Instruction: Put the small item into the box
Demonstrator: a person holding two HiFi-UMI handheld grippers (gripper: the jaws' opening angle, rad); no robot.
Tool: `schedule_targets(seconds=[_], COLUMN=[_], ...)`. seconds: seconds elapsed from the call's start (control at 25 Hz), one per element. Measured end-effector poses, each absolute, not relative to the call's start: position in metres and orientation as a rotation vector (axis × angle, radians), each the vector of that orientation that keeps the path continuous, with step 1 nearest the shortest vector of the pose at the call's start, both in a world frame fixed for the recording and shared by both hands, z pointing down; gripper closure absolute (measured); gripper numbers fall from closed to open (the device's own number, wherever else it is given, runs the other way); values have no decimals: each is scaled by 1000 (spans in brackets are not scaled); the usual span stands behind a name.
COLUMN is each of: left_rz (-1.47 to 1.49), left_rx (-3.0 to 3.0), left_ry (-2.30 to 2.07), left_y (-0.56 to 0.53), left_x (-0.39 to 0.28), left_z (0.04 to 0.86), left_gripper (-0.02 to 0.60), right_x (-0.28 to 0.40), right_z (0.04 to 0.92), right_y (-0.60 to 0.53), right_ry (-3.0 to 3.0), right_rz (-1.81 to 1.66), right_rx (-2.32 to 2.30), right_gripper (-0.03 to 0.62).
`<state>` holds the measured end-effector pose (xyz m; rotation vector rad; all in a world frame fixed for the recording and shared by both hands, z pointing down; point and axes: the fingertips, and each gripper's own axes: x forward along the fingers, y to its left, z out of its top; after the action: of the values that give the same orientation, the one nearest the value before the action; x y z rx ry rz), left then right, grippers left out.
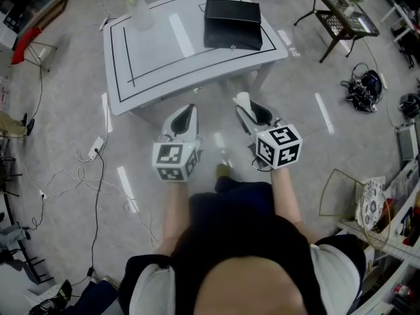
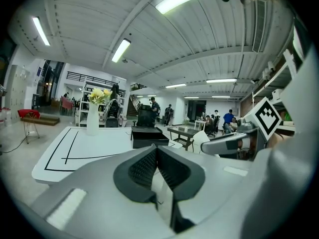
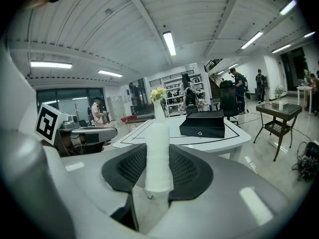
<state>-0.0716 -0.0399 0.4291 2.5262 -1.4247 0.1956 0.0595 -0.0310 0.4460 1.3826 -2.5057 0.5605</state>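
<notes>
A closed black box (image 1: 231, 23) lies on the far right part of the white table (image 1: 164, 64); it also shows in the right gripper view (image 3: 202, 123). My right gripper (image 1: 247, 105) is shut on a small white roll (image 3: 158, 156), which stands upright between the ribbed pads and sticks out past the tips (image 1: 243, 100). My left gripper (image 1: 186, 112) hangs beside it, shut with nothing between its pads (image 2: 144, 168). Both grippers are in front of the table's near edge, over the floor and short of the box.
A white vase with yellow flowers (image 1: 134, 5) stands at the table's far left. Right of the table is a dark side table (image 1: 341, 8). Cables (image 1: 98, 176) trail on the floor at left, and cluttered shelves (image 1: 394, 222) fill the right edge. People stand in the background (image 2: 229, 118).
</notes>
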Motion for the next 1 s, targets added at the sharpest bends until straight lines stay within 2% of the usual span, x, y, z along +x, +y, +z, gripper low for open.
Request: schedule_targets(seconds=[1.0], left_rz=[234], left_rx=[2503], left_ry=[-1454], left_y=[-34], left_x=[-58], left_z=[438], left_gripper=[571], right_x=[80], right_z=[454], right_y=[-35], right_ry=[-2513], right_rz=[591], right_rx=[1382], right_gripper=[456])
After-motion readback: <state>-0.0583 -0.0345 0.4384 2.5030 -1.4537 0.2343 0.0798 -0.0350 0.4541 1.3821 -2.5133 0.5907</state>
